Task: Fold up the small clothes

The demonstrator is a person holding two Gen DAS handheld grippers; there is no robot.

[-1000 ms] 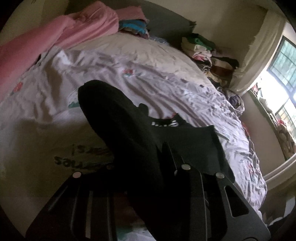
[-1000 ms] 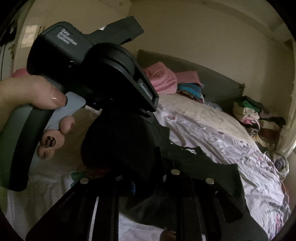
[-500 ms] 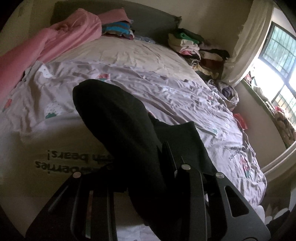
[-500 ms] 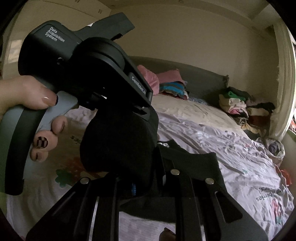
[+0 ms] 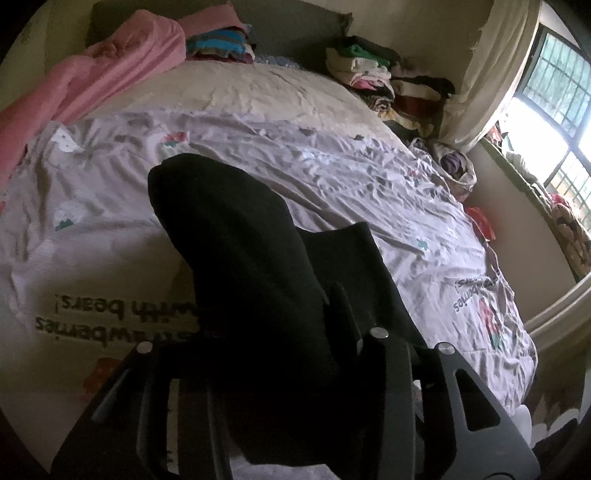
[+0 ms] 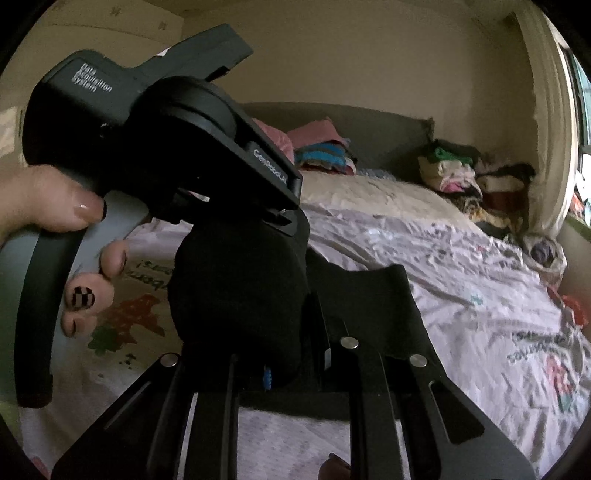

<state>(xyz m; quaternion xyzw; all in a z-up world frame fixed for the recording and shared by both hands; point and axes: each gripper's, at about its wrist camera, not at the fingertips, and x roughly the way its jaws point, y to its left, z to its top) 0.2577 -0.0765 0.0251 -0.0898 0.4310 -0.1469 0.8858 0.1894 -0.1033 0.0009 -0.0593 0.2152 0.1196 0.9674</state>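
Wrinkled white printed bedsheet (image 5: 110, 236) with upside-down lettering underneath everything. Crumpled pink blanket (image 5: 110, 70) far left by the grey headboard (image 5: 295, 22); heap of mixed folded clothes (image 5: 376, 74) at the far right corner, barred window (image 5: 554, 96) beyond.

Small black fabric garment (image 5: 236, 258) raised above the sheet, bunched, blocking the centre of both views. Left gripper (image 5: 273, 332) clamped on it; right gripper (image 6: 273, 332) likewise pinching it. Fingertips buried in dark cloth, edges hard to separate. Left hand (image 6: 66, 236) on the trigger handle, partly cut off.
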